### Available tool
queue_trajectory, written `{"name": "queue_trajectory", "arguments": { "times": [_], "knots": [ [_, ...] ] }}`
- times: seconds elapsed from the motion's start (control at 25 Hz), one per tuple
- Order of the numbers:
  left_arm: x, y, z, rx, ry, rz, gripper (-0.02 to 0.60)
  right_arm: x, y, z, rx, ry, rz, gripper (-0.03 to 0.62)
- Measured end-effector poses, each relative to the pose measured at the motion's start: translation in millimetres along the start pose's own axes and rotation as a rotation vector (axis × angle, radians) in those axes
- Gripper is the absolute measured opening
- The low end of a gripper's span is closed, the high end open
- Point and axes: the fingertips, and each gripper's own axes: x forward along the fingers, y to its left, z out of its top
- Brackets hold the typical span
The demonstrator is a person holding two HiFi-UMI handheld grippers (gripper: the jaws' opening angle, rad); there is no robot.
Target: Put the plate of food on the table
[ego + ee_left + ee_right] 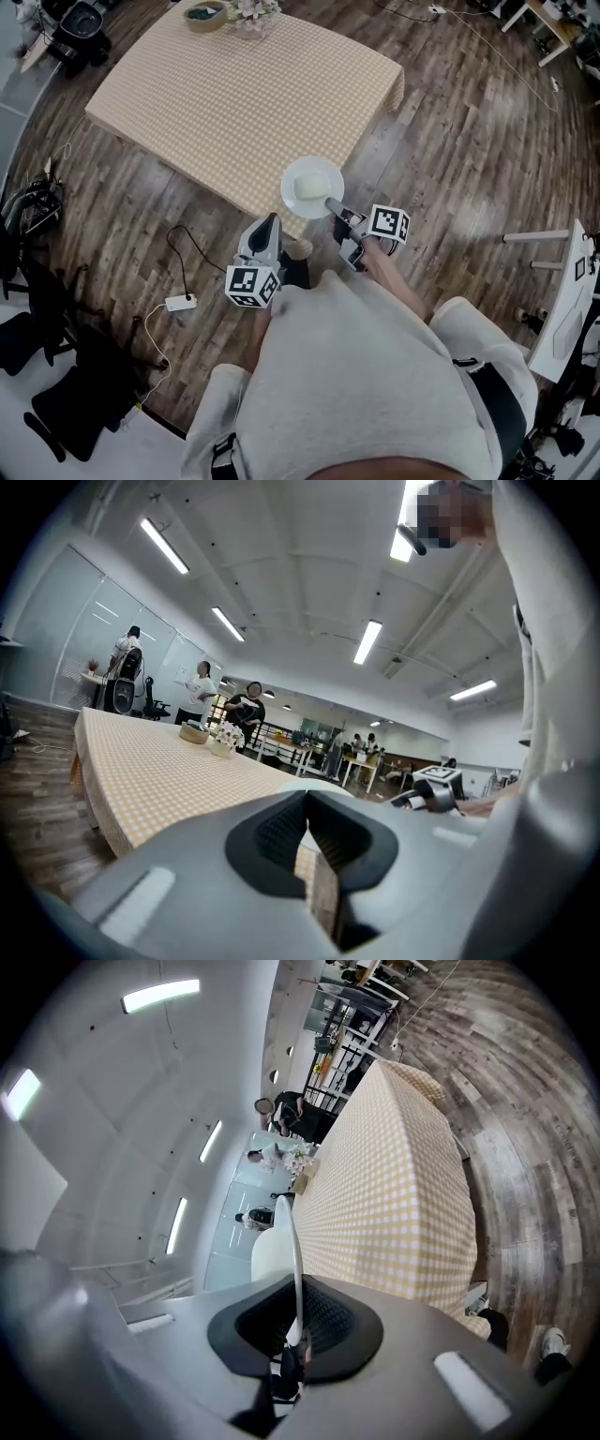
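White porcelain showed in the right gripper's [334,204] hold: its jaws were closed on the near rim of the plate [292,174], which carried a pale lump of food [314,187]. From the head view the plate hung over the near edge of the desk [234,94], close to the corner nearest the person. Whether it touched the yellow checked cloth [281,66] could not be told. In the right gripper view the rim ran edge-on between the two black pads as a thin white line, with the food bulging on one side and the cloth stretching away on the other.

The left gripper [270,223] was just beside the plate, on the person's left and apart from it. Its jaws were pressed together with nothing between them, and its marker cube [251,284] sat close to the person's pale sleeve.

At the far end of the desk stood a bowl [204,15] and, just beside it, a small bunch of flowers [255,11]. A white power strip [180,302] lay on the dark wooden floor [469,141] near the desk.
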Motion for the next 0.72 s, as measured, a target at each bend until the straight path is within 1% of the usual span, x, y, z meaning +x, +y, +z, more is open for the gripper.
{"name": "queue_trajectory", "arguments": {
  "times": [0.24,0.44,0.56,0.68,0.72],
  "knots": [
    [28.2,62.4,40.5,0.008,-0.023,-0.015,0.008,68.2,30.4,26.0,-0.007,-0.02,0.011,0.011],
    [49.4,105.2,65.0,0.017,-0.038,-0.038,0.008,114.5,50.2,45.4,-0.021,-0.041,0.022,0.011],
    [60.2,119.8,73.5,0.02,-0.044,-0.05,0.008,129.9,57.6,57.4,-0.023,-0.058,0.026,0.009],
    [67.4,127.3,75.4,0.015,-0.038,-0.054,0.008,134.9,57.7,64.2,-0.013,-0.066,0.0,0.009],
    [69.7,127.9,75.4,0.011,-0.036,-0.054,0.008,136.0,57.8,66.6,-0.013,-0.067,0.005,0.009]
  ]
}}
